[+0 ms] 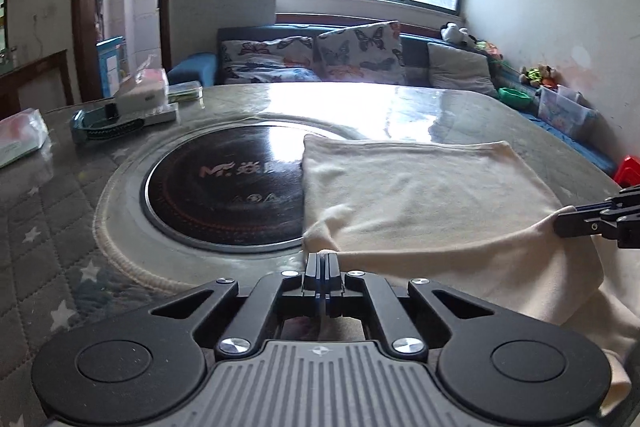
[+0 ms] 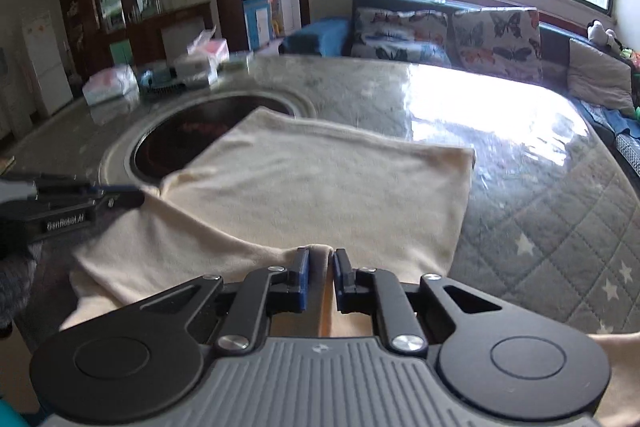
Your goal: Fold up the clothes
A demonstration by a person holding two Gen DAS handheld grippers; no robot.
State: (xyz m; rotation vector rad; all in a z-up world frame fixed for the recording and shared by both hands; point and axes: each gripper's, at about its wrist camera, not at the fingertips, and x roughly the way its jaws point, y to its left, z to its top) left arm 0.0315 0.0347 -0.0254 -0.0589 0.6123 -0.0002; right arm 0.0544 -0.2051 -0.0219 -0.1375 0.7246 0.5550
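Both tools, left tool (image 1: 323, 259) and right tool (image 2: 321, 255), pinch the cream garment's (image 1: 420, 195) near hem (soft, folded flat) at the worktop's (image 1: 360, 103) near edge.

Each gripper, left (image 1: 323, 259) and right (image 2: 321, 259), has a ribbed grey body, two round black discs, black linkage arms with silver screws, and blue pads (image 2: 303, 275). White lettering "GenRobot.AI" marks the left gripper's side.
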